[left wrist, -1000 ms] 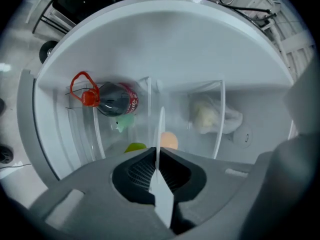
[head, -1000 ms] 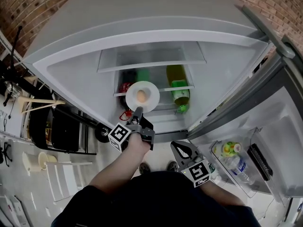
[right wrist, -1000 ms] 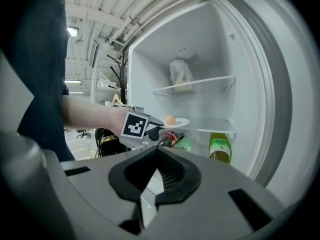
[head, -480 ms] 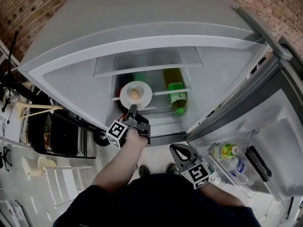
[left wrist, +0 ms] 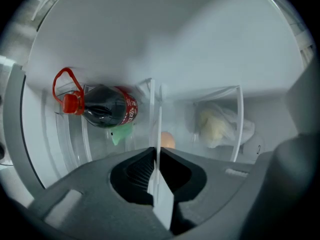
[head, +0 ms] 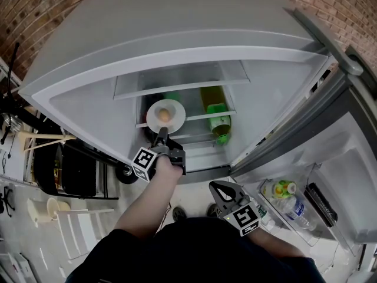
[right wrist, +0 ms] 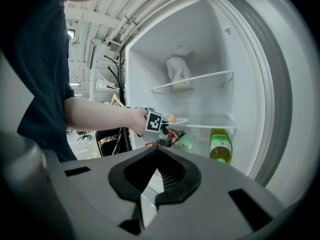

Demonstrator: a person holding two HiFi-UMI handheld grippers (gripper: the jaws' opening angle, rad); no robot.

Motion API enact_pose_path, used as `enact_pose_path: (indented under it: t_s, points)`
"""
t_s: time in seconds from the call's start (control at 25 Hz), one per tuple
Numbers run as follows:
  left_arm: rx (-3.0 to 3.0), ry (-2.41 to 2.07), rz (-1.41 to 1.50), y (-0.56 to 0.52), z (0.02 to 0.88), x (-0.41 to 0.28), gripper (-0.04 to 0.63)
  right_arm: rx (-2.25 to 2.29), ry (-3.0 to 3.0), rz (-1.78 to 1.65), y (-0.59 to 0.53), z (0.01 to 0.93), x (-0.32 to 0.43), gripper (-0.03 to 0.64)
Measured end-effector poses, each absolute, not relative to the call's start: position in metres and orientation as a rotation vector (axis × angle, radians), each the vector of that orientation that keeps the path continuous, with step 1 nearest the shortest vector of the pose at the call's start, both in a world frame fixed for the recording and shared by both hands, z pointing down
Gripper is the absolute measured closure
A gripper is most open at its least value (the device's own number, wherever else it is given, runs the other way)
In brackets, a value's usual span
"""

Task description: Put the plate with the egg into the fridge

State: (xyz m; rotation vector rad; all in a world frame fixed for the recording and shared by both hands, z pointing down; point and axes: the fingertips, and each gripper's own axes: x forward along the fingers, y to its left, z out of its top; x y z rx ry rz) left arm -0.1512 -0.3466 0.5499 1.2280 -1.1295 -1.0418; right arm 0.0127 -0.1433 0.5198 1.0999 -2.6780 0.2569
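Note:
A white plate [head: 165, 115] with a brown egg [head: 165, 116] on it is held at the front of the open fridge's [head: 177, 45] middle shelf. My left gripper [head: 160, 132] is shut on the plate's near rim. In the left gripper view the plate [left wrist: 159, 129] shows edge-on, clamped between the jaws, with the egg [left wrist: 168, 140] just beyond. The right gripper view shows the plate [right wrist: 178, 120] level with the shelf edge; I cannot tell whether it rests there. My right gripper [head: 220, 186] hangs low by the person's body, shut and holding nothing.
A dark cola bottle [left wrist: 107, 106] with a red cap lies at the shelf's left. A green bottle [head: 218, 119] lies on the right. A pale bag [left wrist: 217, 126] sits on the upper shelf. The open door's bin [head: 288, 200] holds bottles. A black chair [head: 70, 164] stands left.
My left gripper has carried the plate and egg a little further up and left, toward the fridge shelf. The right gripper has barely moved.

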Motion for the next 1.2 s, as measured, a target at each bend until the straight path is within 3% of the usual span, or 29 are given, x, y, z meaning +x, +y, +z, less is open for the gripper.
enact_pose_path:
  t_s: [1.2]
  points:
    - [1.255,-1.068,-1.11,-0.372,0.551,-0.154,0.568,1.151,-2.632,0.239,-0.145,0.519,0.022,0.606]
